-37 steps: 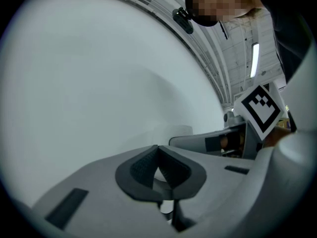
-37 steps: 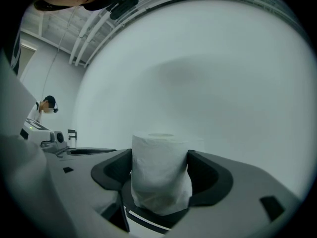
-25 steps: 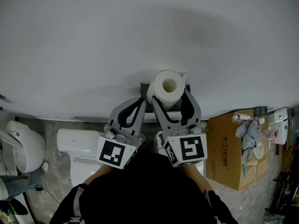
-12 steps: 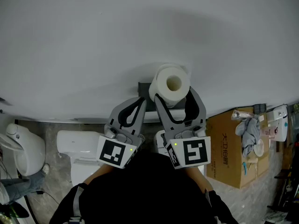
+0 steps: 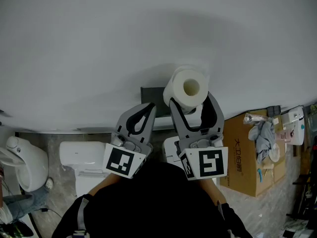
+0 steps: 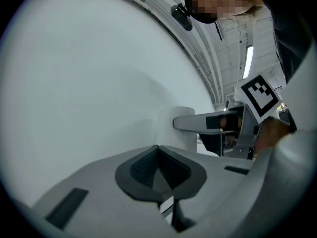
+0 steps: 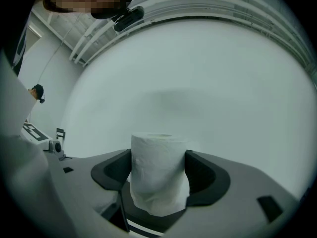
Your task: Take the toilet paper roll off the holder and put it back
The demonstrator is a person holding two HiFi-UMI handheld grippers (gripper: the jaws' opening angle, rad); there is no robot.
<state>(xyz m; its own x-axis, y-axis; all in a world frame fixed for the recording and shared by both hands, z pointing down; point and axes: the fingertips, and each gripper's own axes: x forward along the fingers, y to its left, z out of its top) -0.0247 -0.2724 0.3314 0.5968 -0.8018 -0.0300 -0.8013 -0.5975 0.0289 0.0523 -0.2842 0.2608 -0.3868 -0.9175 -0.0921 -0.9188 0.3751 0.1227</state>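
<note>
A white toilet paper roll (image 5: 188, 89) (image 7: 158, 172) is clamped upright between the jaws of my right gripper (image 5: 190, 102) (image 7: 159, 171), lifted in front of the pale wall. The dark holder (image 5: 152, 95) is on the wall just left of the roll, partly hidden by my left gripper (image 5: 146, 109). My left gripper (image 6: 157, 171) has its jaws pressed together with nothing between them. In the left gripper view the roll (image 6: 177, 128) and one right gripper finger (image 6: 208, 122) show beyond the jaws.
A white toilet (image 5: 81, 157) stands below at left, with another white fixture (image 5: 22, 160) further left. A cardboard box (image 5: 247, 152) with cloths on it sits at right. The pale wall (image 5: 148, 38) fills the upper view.
My right gripper has carried the roll up and to the right, away from the holder. More of the dark holder shows now. My left gripper has barely moved.
</note>
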